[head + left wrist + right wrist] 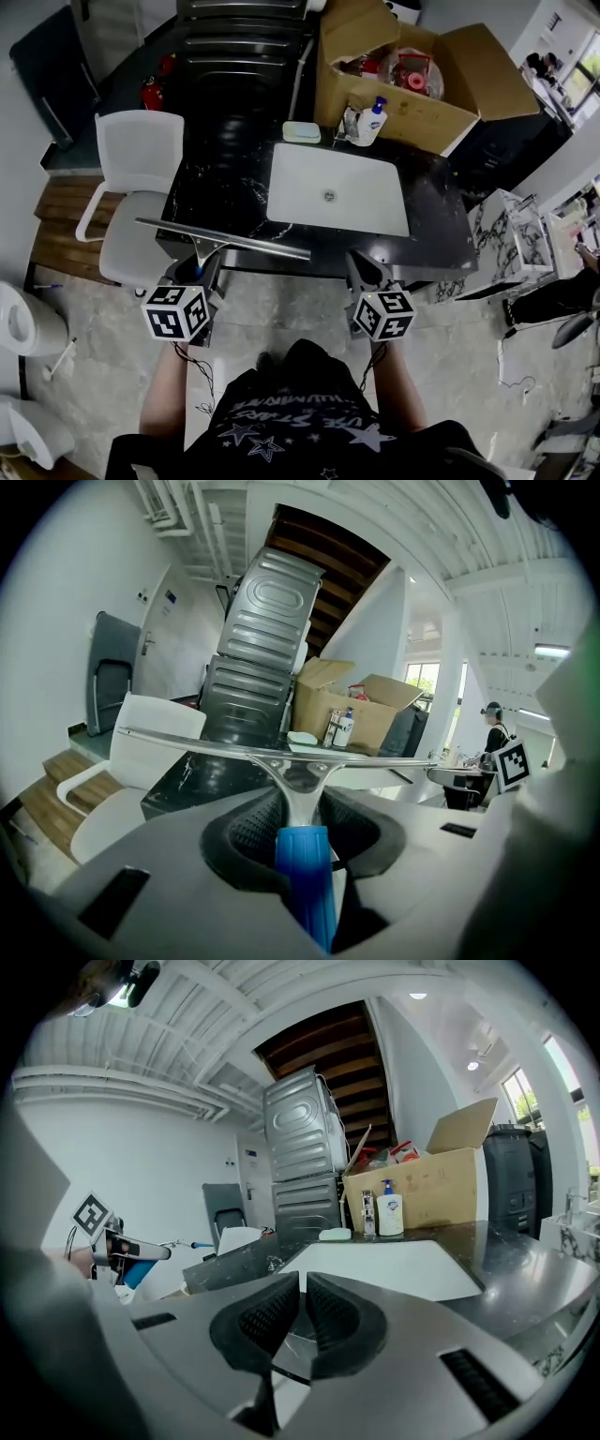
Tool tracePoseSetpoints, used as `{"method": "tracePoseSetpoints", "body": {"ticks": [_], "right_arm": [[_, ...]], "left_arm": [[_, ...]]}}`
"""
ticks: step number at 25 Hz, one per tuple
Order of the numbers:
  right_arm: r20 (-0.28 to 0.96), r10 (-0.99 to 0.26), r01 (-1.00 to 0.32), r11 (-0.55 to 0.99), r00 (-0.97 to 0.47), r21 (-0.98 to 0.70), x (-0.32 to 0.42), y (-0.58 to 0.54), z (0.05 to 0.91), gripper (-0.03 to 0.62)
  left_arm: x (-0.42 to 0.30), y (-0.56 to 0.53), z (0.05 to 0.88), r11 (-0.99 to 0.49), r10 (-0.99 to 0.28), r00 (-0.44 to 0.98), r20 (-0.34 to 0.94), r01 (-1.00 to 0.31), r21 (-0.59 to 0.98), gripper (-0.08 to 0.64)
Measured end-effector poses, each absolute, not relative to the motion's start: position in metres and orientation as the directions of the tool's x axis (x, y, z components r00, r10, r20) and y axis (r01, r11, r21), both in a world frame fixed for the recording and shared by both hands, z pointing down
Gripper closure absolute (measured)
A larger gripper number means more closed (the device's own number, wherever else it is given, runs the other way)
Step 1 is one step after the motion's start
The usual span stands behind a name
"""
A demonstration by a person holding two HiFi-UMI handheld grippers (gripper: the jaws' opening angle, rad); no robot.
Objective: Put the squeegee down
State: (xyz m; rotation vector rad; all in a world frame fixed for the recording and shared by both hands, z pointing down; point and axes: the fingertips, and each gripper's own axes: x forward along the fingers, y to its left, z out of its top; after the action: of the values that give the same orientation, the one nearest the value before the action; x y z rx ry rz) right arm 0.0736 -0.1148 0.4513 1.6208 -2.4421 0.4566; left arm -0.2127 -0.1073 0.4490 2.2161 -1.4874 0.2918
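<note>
The left gripper point(302, 829) has its ribbed pads clamped on the blue handle of the squeegee point(302, 778). The metal neck runs out past the pads to a long blade held crosswise. In the head view this squeegee point(225, 240) sits in front of the white sink point(375, 202) and to its left, with the blade stretched along the near edge of the black marble counter point(441, 225) that surrounds the sink. The right gripper point(302, 1312) has its pads drawn together with nothing between them, and it is level with the sink's near right corner point(367, 274). At the sink's far edge stand a pump soap bottle point(373, 122) and a pale green soap dish point(302, 132). An open cardboard box point(412, 111) sits behind them. A white chair point(141, 159) stands to the left of the sink.
</note>
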Motion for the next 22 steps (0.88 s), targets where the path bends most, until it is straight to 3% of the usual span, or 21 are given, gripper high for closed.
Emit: {"method": "tracePoseSetpoints", "body": {"ticks": [15,22], "right_arm": [[0.28,-0.855,-0.899,0.404,-0.437,-0.17,0.055,-0.235,0.45,0.537],[0.302,-0.847,-0.898,0.399,-0.438,-0.186,0.057,-0.314,0.458,0.537]], "left_arm": [[-0.213,-0.231,0.437,-0.37,-0.794,0.433,0.426,-0.901,0.227,0.42],[-0.22,-0.326,0.442,-0.299,-0.8,0.383,0.461,-0.922,0.247,0.42]]}}
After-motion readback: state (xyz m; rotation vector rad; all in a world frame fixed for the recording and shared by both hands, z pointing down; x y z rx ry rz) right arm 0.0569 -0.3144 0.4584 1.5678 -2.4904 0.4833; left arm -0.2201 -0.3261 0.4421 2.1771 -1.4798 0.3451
